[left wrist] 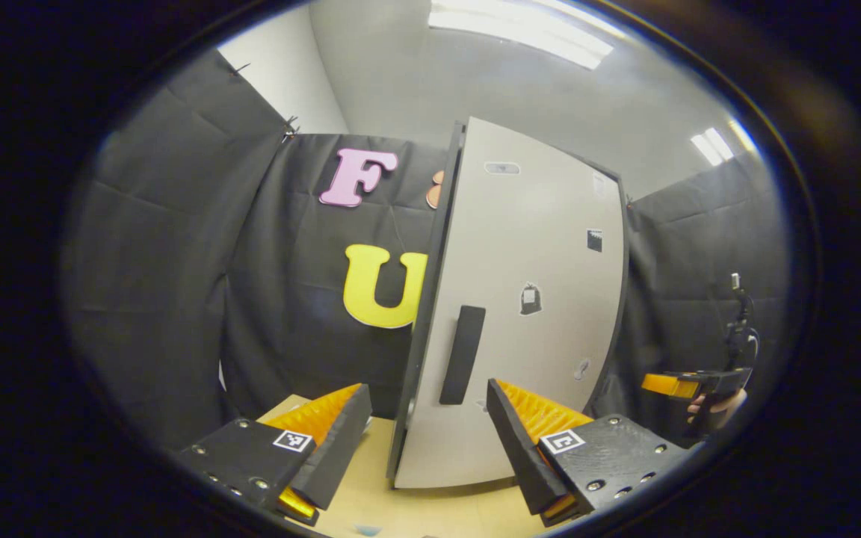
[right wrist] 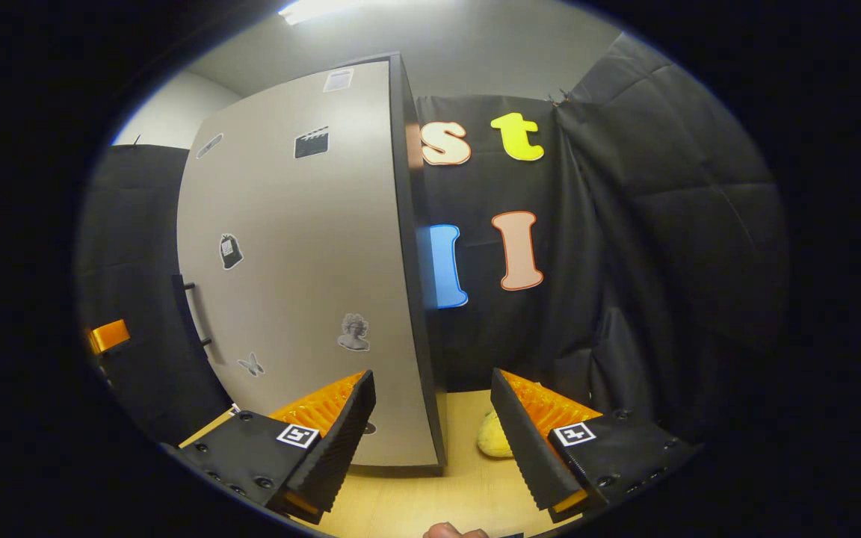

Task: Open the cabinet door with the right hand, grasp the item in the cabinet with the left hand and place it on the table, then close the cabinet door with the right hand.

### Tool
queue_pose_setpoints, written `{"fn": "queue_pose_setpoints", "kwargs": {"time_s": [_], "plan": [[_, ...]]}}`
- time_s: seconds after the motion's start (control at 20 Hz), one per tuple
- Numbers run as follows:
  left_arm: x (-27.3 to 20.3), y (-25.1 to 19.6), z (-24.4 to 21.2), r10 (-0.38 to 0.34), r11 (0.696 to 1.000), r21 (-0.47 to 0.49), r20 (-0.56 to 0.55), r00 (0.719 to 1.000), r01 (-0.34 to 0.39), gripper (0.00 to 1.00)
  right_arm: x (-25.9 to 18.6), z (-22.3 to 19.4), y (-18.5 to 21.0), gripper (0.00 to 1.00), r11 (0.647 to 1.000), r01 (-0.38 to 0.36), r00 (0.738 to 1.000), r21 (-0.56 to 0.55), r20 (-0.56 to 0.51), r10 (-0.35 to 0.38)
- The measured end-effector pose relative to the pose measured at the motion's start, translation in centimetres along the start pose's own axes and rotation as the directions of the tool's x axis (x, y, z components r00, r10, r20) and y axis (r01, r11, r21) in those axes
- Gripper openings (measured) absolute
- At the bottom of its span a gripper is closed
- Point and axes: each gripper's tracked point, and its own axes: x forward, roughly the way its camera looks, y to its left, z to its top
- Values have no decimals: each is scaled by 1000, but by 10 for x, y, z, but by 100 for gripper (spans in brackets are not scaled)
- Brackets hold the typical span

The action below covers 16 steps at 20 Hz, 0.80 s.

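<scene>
Risk, door: the cabinet door [left wrist: 528, 299] looks shut, with its dark handle [left wrist: 463, 354] on the front. The right hand-held gripper [right wrist: 430, 437] faces the cabinet's far edge, not the handle [right wrist: 195, 317], which sits far to the left in the right gripper view. In my judgement a reach from this angle could miss the handle or skid along the panel.
Risk, cabinet: a pull that is off-line might tip or drag the cabinet across the desk [right wrist: 468, 497], since it stands freely there.
Risk, crowding: the left hand-held gripper [left wrist: 427, 437] hangs just in front of the handle, so the two grippers could collide if the right one comes across.
Left hand-held gripper: fingers spread wide, gripping nothing, touching nothing; the door's lower edge shows between them.
Right hand-held gripper: fingers spread wide, empty, clear of the cabinet. It also shows far right in the left gripper view [left wrist: 673, 385], held by a hand [left wrist: 714, 407].
Item: presumably inside the cabinet, hidden behind the door.
Yellow object [right wrist: 492, 441]: lies on the desk beside the cabinet's corner; what it is I cannot tell.
</scene>
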Motion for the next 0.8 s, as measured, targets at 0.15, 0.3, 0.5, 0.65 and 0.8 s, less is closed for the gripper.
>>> {"fn": "queue_pose_setpoints", "kwargs": {"time_s": [0.15, 0.3, 0.5, 0.65, 0.8], "plan": [[5, -2, -7, -29, 1000, -6, -8, 1000, 29, 95, 0, 1, 5, 98, 999, 16, 1000, -30, 26, -15], [3, -5, -20, -60, 996, -67, -30, 998, 58, 95, -3, -5, 6, 98, 999, 42, 998, -23, 42, -41], [-11, 18, -22, -28, 998, -59, -38, 999, 25, 95, 1, -15, 15, 98, 999, 53, 998, -12, 36, -53], [-18, 29, -26, -19, 999, -37, -46, 999, 17, 91, 9, -24, 26, 98, 998, 54, 999, -27, 7, -54], [-24, 39, -29, -30, 999, -37, -53, 998, 28, 91, 12, -28, 44, 98, 999, 46, 999, -28, -5, -46]]}}
